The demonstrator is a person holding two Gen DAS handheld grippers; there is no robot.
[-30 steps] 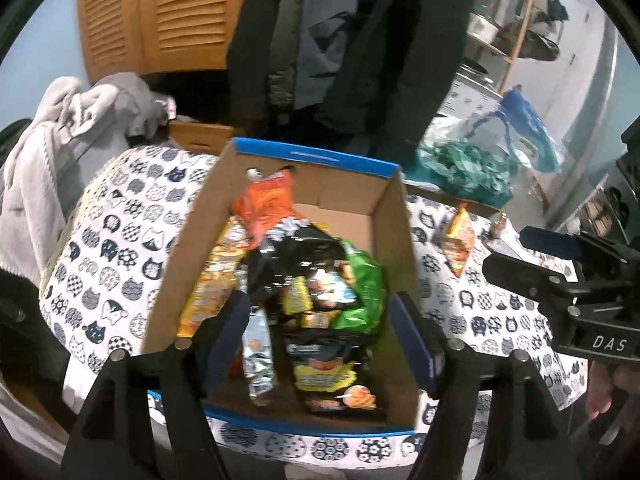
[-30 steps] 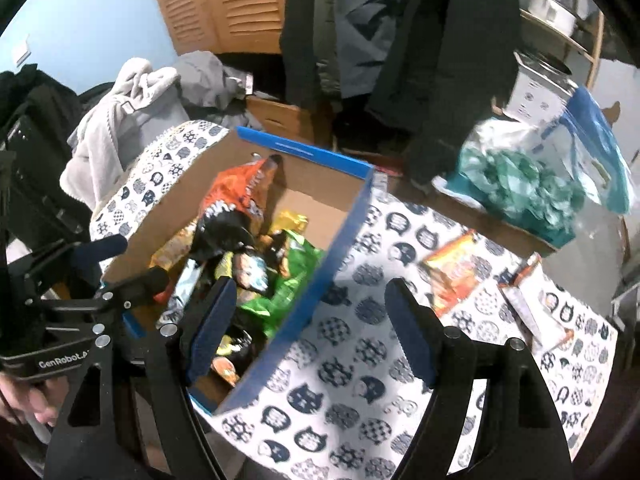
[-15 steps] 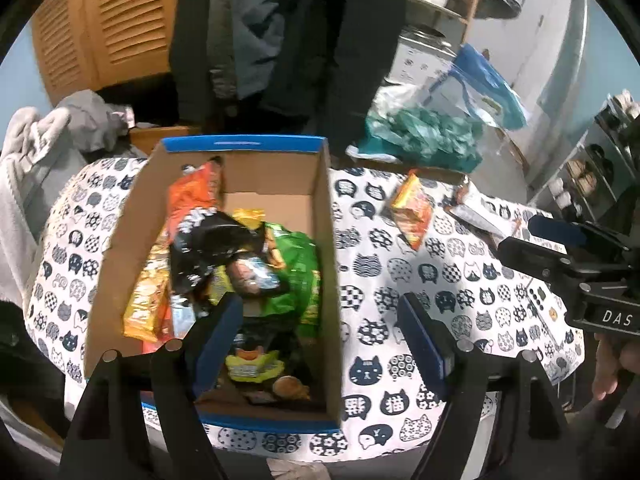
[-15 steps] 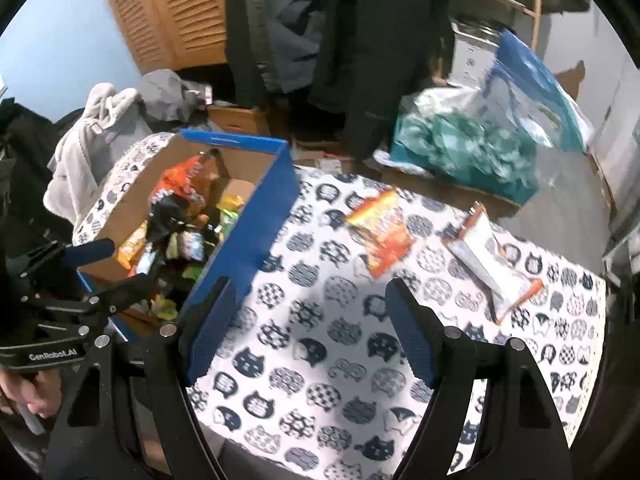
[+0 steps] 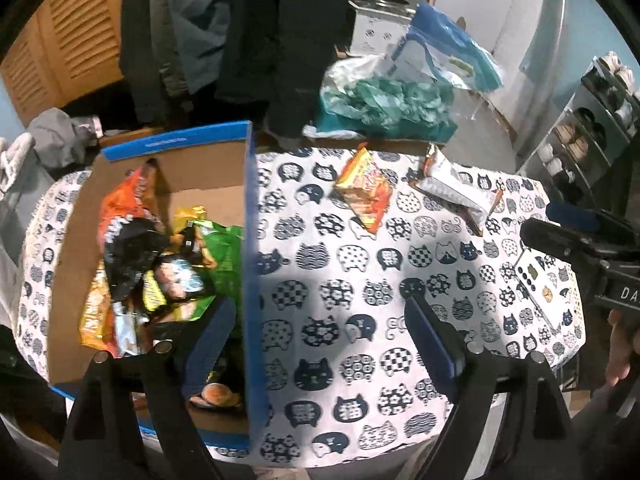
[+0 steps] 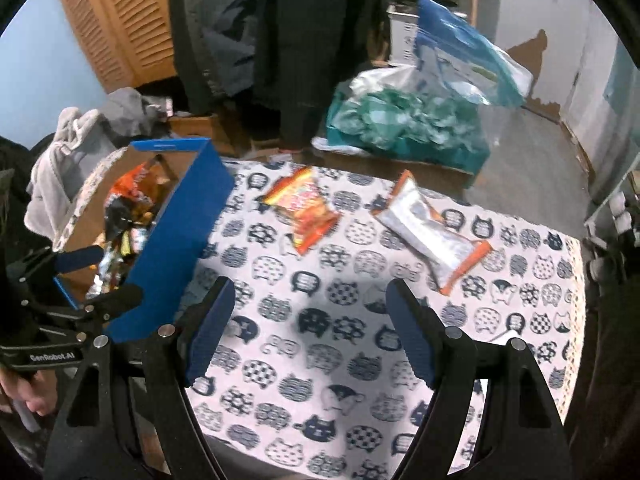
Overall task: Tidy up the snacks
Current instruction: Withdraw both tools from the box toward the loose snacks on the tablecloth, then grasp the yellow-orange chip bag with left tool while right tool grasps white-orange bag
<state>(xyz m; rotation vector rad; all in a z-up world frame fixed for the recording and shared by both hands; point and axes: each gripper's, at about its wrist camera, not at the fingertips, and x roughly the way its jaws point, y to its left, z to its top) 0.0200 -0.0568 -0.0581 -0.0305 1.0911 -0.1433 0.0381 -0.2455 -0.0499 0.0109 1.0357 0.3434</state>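
A blue-rimmed cardboard box (image 5: 248,216) (image 6: 180,216) on the left of the table holds several snack bags. Two packets lie loose on the cat-print cloth beyond it: an orange-yellow one (image 5: 364,192) (image 6: 302,206) and a white-and-orange one (image 5: 452,192) (image 6: 430,232). My left gripper (image 5: 320,344) hangs over the box's right wall with its jaws opening and nothing held. Over the cloth, short of both packets, my right gripper (image 6: 308,328) stands open and empty. Each gripper shows at the edge of the other's view.
The round table (image 6: 400,400) ends close behind the packets and at the right. Beyond it lie a teal bundle in clear plastic (image 6: 404,124), dark coats (image 6: 304,40) and grey clothing (image 6: 76,144). A flat patterned card (image 5: 540,292) lies near the table's right edge.
Both grippers have swung right, away from above the box toward the open cloth. The two loose packets have come nearer the middle of both views. The left jaws stand wider.
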